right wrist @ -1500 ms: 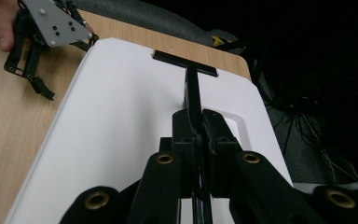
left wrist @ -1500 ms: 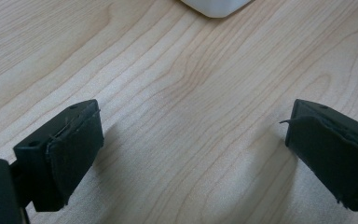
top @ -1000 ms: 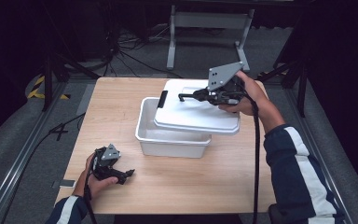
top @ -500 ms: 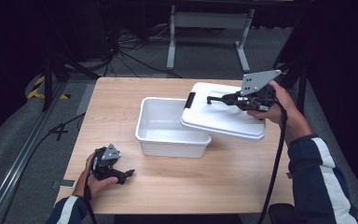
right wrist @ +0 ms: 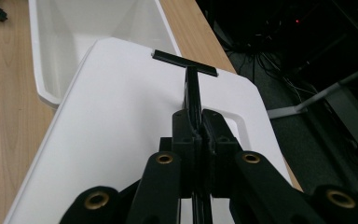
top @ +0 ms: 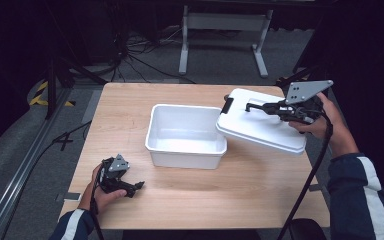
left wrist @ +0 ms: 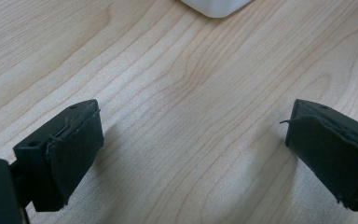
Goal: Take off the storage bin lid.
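Your right claw [top: 252, 106] is clamped on the thin black handle [right wrist: 193, 88] of the flat white plastic lid [top: 260, 125], which hangs tilted off the right rim of the one white rectangular plastic tub [top: 186, 135]. The tub stands uncovered and bare inside; setting the lid down on the wooden worktop [top: 230, 200] remains. Your left claw [left wrist: 191, 154] rests wide, holding nothing. One lid, one tub.

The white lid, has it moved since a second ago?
Yes. The white lid, clamped by its black handle in the right gripper, has slid rightward off the white bin, which has stayed put, and now leaves it open.
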### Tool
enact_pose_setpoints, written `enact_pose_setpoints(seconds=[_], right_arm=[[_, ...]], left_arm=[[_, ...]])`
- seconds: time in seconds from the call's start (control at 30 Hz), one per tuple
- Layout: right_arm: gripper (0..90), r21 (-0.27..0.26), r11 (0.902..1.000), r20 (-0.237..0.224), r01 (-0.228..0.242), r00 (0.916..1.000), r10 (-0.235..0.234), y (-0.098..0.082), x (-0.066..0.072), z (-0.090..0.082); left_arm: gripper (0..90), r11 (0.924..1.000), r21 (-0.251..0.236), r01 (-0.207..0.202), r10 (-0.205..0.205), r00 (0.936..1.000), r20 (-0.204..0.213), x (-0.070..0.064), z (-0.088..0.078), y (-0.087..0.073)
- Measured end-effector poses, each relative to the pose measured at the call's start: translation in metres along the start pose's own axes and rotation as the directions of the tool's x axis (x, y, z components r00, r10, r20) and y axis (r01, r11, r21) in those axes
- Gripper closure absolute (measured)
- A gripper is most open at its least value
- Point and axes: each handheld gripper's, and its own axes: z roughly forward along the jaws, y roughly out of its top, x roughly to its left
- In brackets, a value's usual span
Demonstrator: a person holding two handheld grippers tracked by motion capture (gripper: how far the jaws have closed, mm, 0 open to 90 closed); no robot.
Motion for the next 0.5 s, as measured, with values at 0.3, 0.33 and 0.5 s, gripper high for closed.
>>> enact_pose_setpoints(seconds=[0.3, 0.33, 0.5], right_arm=[[84.6, 0.022, 0.9991, 0.020, -0.037, 0.9991, 0.036, -0.022, 0.000, -0.004], [84.6, 0.022, 0.9989, 0.021, -0.040, 0.9990, 0.040, -0.024, 0.000, -0.004], [84.6, 0.029, 0.9981, 0.029, -0.054, 0.9982, 0.053, -0.034, 0.000, -0.006]], left_arm=[[4.5, 1.0000, -0.001, -0.002, 0.002, 1.0000, -0.001, 0.000, 0.000, 0.000], [4.5, 1.0000, 0.002, -0.006, 0.006, 1.0000, 0.002, 0.001, 0.000, 0.000], [4.2, 1.0000, 0.002, -0.006, 0.006, 1.0000, 0.000, 0.001, 0.000, 0.000]])
